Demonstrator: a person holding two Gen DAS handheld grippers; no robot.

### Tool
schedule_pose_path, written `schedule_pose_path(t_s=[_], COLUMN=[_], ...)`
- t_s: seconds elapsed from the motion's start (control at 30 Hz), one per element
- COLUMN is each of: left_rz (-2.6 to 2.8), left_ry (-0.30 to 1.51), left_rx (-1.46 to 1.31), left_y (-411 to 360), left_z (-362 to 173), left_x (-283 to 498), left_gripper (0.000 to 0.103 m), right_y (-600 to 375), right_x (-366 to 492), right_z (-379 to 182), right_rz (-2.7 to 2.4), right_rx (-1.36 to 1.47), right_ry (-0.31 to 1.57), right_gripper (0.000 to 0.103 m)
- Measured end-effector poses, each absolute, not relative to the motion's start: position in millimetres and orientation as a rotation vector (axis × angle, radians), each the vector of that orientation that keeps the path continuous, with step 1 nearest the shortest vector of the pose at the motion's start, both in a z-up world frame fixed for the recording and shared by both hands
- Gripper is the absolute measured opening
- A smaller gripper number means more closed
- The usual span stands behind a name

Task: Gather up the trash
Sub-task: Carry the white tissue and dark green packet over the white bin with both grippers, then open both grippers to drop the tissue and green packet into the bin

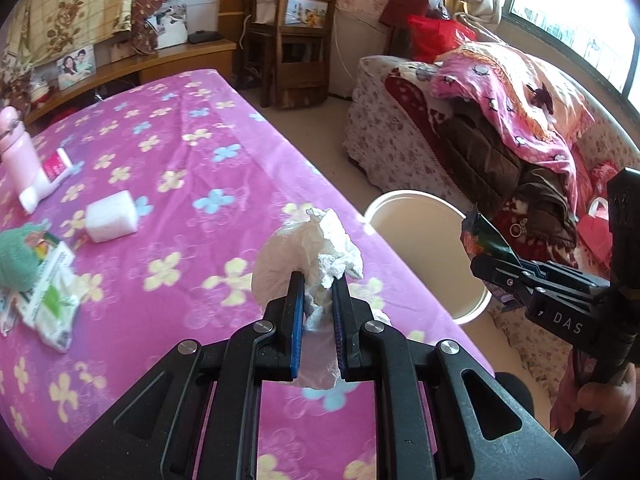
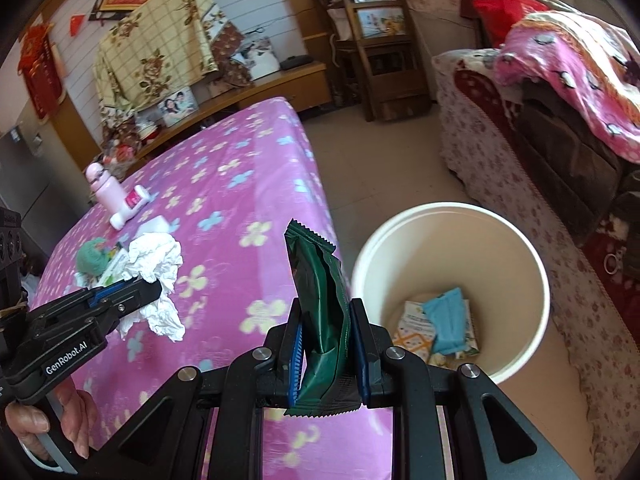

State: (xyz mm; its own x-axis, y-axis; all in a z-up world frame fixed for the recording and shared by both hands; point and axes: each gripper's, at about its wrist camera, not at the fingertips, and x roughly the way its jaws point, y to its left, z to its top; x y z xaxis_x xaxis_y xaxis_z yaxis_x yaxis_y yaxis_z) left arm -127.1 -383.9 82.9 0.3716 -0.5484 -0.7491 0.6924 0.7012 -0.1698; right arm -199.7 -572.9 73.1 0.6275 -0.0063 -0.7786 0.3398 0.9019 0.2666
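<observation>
My left gripper (image 1: 318, 280) is shut on a crumpled white tissue (image 1: 308, 252), held above the pink flowered table (image 1: 180, 152) near its right edge. The same left gripper (image 2: 154, 286) and tissue (image 2: 154, 262) show at the left of the right wrist view. My right gripper (image 2: 326, 308) is shut on a dark green snack wrapper (image 2: 320, 280) that stands upright between the pads. It hangs at the table's edge, just left of a white bin (image 2: 532, 264) on the floor. The right gripper (image 1: 480, 264) with its wrapper (image 1: 480, 236) appears at the right of the left wrist view, beside the bin (image 1: 400, 200).
Wrappers and a blue packet (image 2: 448, 320) lie in the bin. On the table are a pink bottle (image 1: 18, 152), a tube (image 1: 50, 178), a white foam block (image 1: 110, 216), a green knitted thing (image 1: 14, 256) and a wet-wipe pack (image 1: 52, 300). A covered sofa (image 2: 520, 152) stands right of the bin.
</observation>
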Motion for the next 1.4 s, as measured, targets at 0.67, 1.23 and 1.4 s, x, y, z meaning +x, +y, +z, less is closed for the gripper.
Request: schedule_pose_path(t_s=[0.67, 1.23, 1.4], left_rz=[-0.932, -0.986, -1.003], left_ry=[0.982, 0.993, 1.021], left_rx=[0.174, 0.179, 0.143], left_y=[-471, -507, -506], left_z=[58, 44, 39], left_x=[-131, -133, -129], left_gripper=[0.011, 0.012, 0.036], right_y=[-637, -667, -671], right_x=[-218, -215, -215], right_z=[34, 11, 11], right_rz=[-0.320, -0.400, -0.427], right_rx=[0.506, 0.541, 0.547], right_ry=[0.930, 0.958, 0.938], right_gripper=[0.020, 0.026, 0.048])
